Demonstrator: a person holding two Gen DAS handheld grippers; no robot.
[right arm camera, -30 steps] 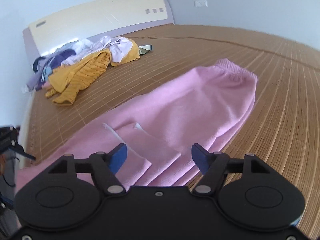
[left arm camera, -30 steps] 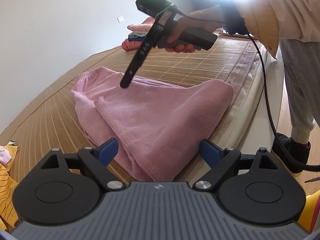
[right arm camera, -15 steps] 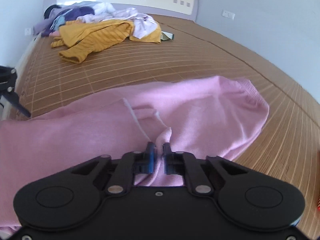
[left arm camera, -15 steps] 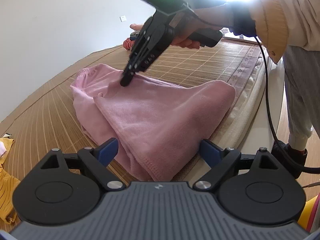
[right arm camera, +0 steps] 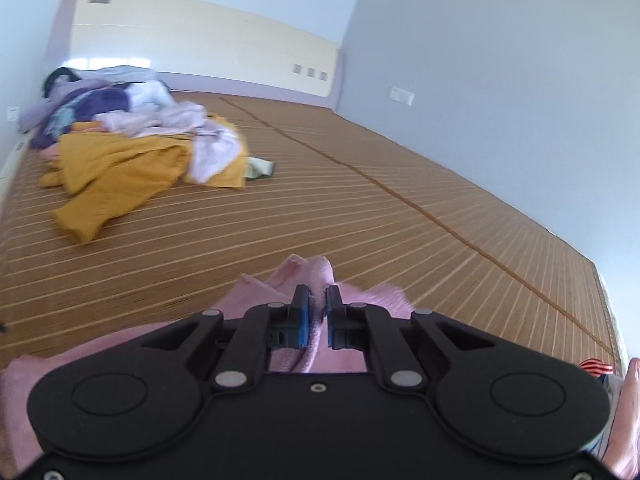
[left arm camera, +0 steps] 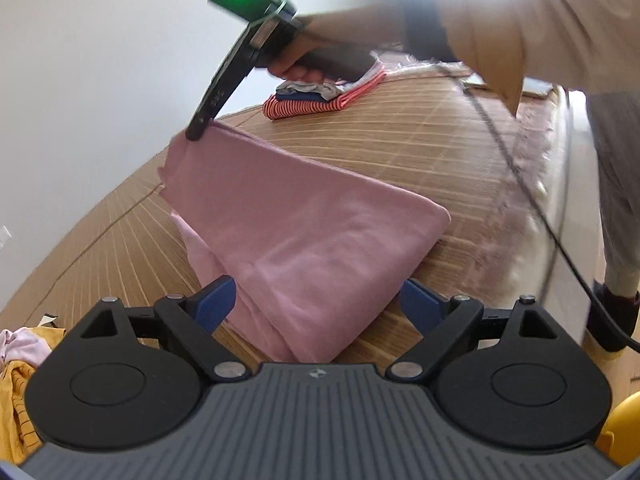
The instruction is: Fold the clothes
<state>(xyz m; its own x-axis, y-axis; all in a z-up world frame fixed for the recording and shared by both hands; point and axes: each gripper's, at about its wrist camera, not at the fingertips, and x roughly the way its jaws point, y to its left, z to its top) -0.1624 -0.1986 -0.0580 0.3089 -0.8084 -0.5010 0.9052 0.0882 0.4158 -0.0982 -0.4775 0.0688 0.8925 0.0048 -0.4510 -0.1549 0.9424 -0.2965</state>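
Now pinched in right gripper (right arm camera: 316, 312) jaws and raised off bed mat (left arm camera: 400, 148): far end of pink garment (left arm camera: 304, 236). Near end lying between spread left gripper (left arm camera: 316, 304) jaws, ungripped. Fold-over judged next.

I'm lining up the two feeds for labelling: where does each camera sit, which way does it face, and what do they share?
Left wrist: on the open left gripper, facing along the bamboo mat toward the folded stack; shows the person's hand and the right gripper.
Right wrist: on the right gripper, shut on the pink garment, facing the headboard and unfolded clothes pile.
Shared: garment, mat.
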